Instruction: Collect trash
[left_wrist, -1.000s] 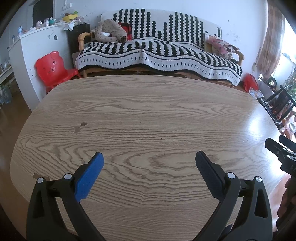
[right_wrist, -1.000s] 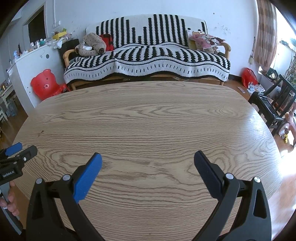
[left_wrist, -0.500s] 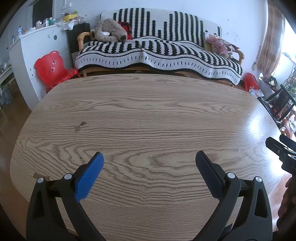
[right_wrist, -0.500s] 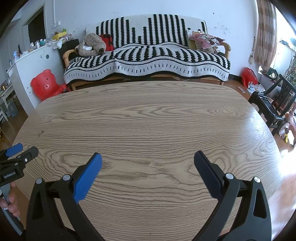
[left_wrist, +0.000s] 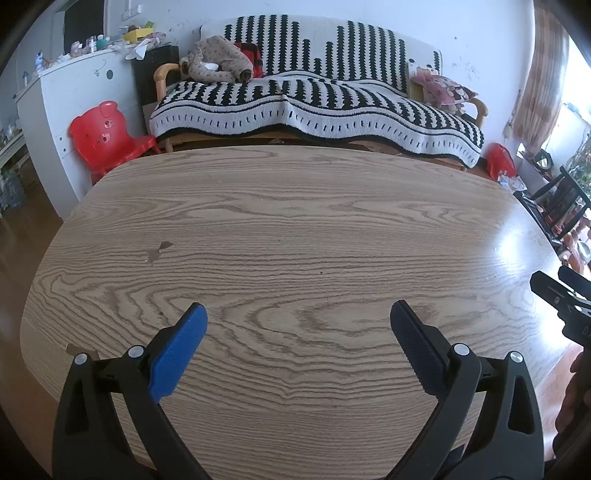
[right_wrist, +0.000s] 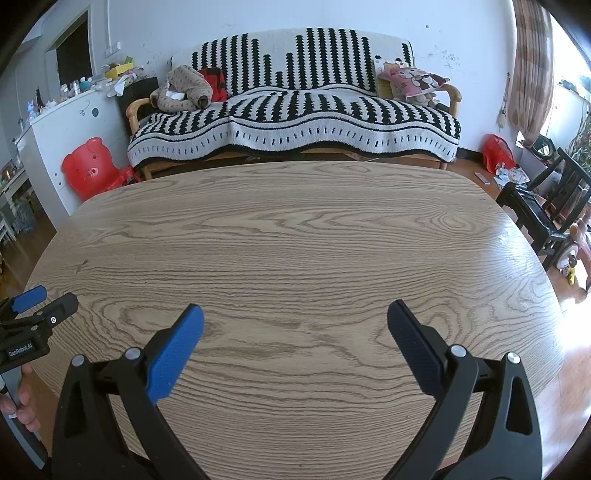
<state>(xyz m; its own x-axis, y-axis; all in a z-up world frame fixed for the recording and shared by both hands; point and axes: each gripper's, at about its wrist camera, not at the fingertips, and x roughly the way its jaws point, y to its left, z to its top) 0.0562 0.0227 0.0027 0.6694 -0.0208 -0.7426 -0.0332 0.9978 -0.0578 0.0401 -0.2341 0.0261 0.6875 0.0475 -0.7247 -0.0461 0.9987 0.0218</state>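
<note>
My left gripper (left_wrist: 297, 314) is open and empty, held low over the near part of a wooden oval table (left_wrist: 295, 229). My right gripper (right_wrist: 295, 314) is open and empty over the same table, to the right of the left one. The right gripper's side shows at the right edge of the left wrist view (left_wrist: 561, 295), and the left gripper shows at the left edge of the right wrist view (right_wrist: 33, 317). No trash shows on the table top. A small dark mark (left_wrist: 157, 251) sits on the wood at the left.
A sofa with a black-and-white striped blanket (left_wrist: 314, 99) stands behind the table. A red bear-shaped child's chair (left_wrist: 105, 136) and a white cabinet (left_wrist: 74, 96) are at the left. A red bag (right_wrist: 496, 153), scattered papers on the floor (right_wrist: 511, 175) and a black chair (right_wrist: 546, 210) are at the right.
</note>
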